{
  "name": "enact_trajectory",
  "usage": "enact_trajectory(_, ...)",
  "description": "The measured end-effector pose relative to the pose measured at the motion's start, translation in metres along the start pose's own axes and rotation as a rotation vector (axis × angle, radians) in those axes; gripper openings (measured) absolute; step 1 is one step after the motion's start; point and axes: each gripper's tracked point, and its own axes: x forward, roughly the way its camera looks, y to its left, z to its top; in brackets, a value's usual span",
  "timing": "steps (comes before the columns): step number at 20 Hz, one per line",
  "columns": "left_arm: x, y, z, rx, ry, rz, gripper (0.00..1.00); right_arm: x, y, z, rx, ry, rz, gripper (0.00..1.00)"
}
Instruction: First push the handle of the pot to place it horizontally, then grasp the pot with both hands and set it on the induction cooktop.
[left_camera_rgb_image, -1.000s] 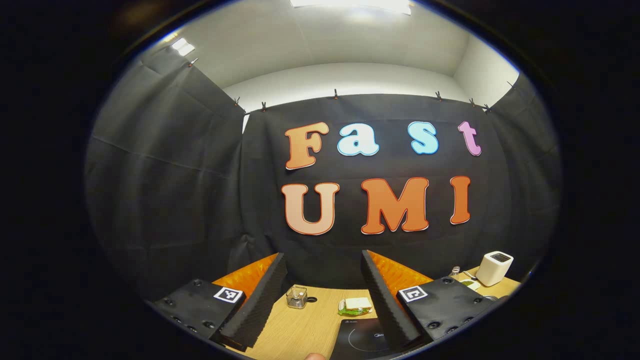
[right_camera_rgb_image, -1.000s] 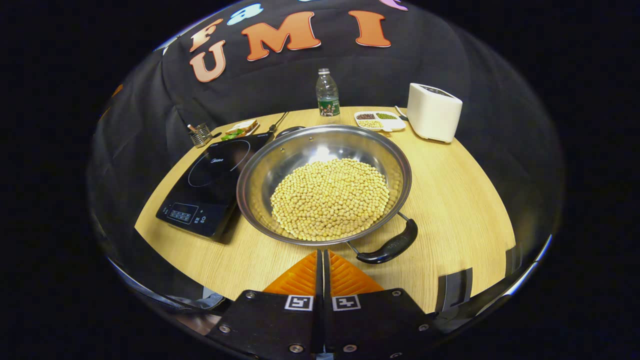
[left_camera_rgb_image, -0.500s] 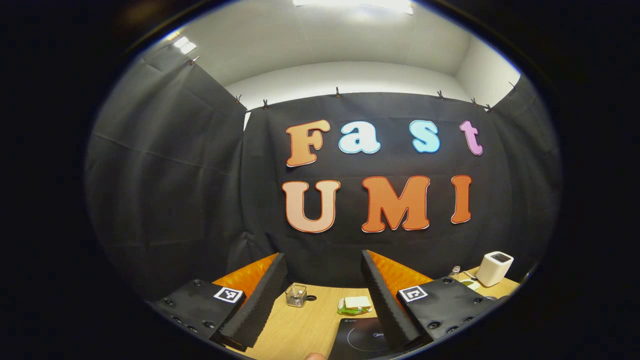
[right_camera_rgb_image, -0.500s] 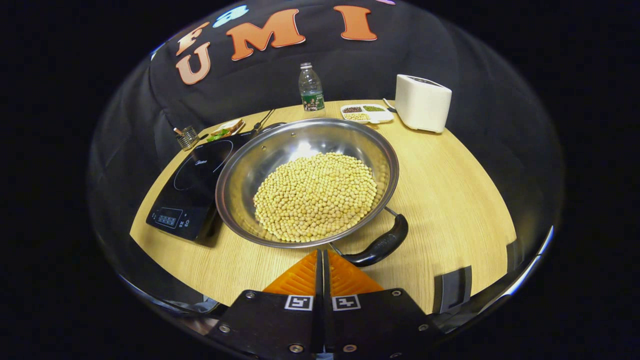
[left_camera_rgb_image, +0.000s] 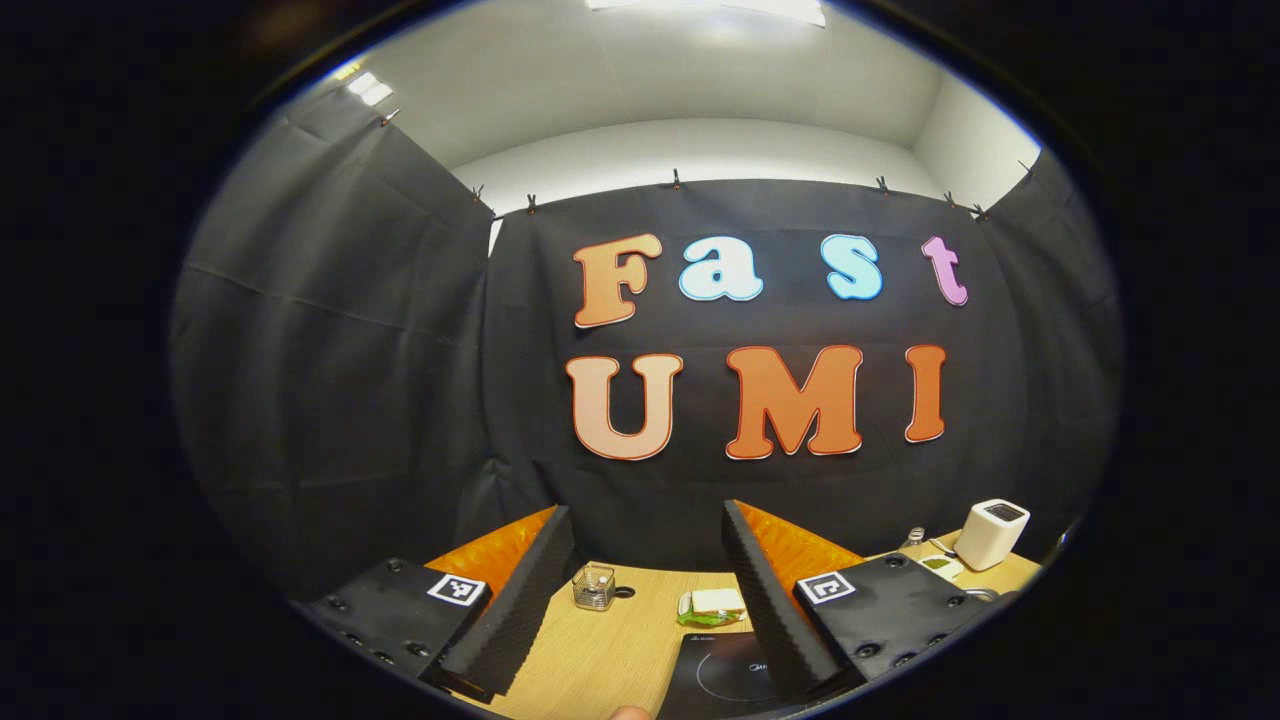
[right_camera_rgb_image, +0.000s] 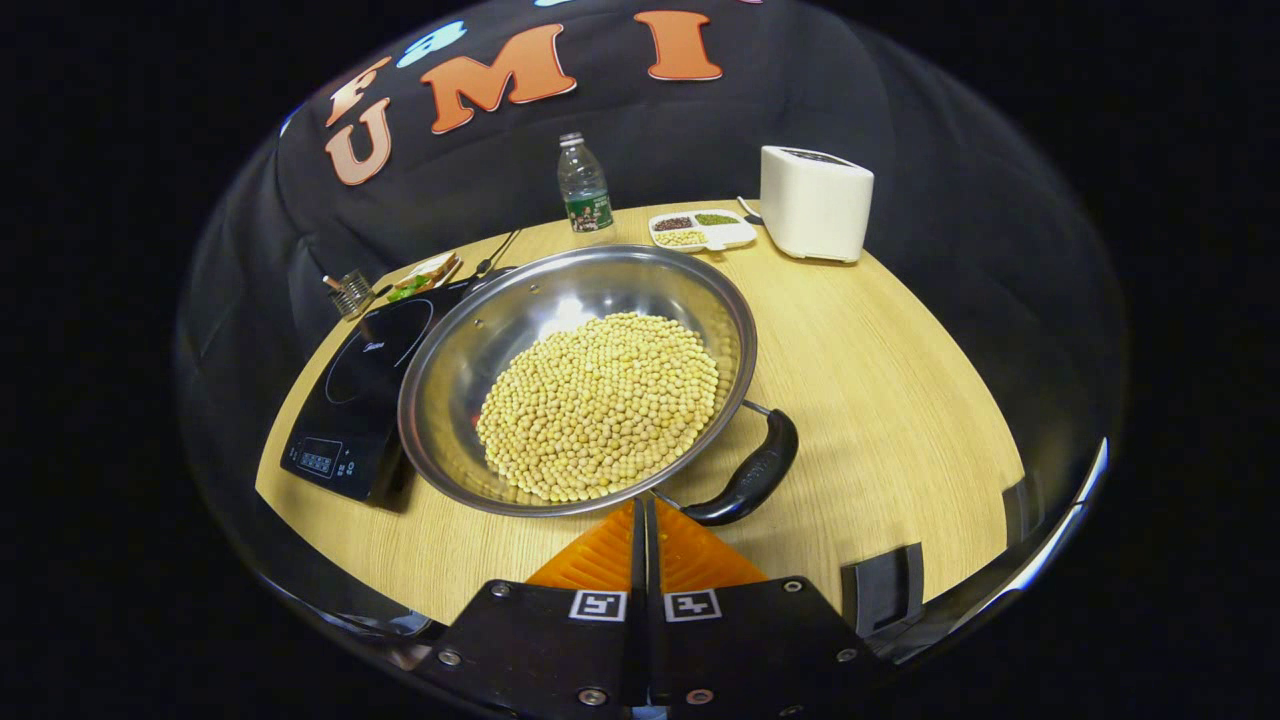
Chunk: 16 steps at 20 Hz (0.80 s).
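Observation:
A wide steel pot (right_camera_rgb_image: 560, 290) full of yellow beans sits on the round wooden table (right_camera_rgb_image: 880, 380) in the right gripper view. Its near black loop handle (right_camera_rgb_image: 748, 482) points toward the lower right. My right gripper (right_camera_rgb_image: 645, 505) is shut with nothing in it, its tips close to the pot's near rim, just left of that handle. The black induction cooktop (right_camera_rgb_image: 360, 385) lies against the pot's left side. In the left gripper view my left gripper (left_camera_rgb_image: 645, 525) is open, held high and aimed at the booth wall, with a corner of the cooktop (left_camera_rgb_image: 725, 675) low between its fingers.
At the table's back stand a water bottle (right_camera_rgb_image: 583, 188), a white divided dish of beans (right_camera_rgb_image: 700, 230) and a white toaster (right_camera_rgb_image: 815, 203). A sandwich (right_camera_rgb_image: 425, 275) and a small wire holder (right_camera_rgb_image: 350, 292) lie behind the cooktop. Bare tabletop stretches right of the pot.
The right gripper view has drifted right, so the pot and cooktop sit further left in it, and the handle is nearer the tips. The left gripper has barely moved.

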Motion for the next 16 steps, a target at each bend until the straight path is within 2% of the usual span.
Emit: enact_trajectory(16,0.02,-0.004,-0.017,0.005,0.039,-0.011,0.99,0.022,-0.035,0.023,0.091,-0.027,-0.084,0.0)
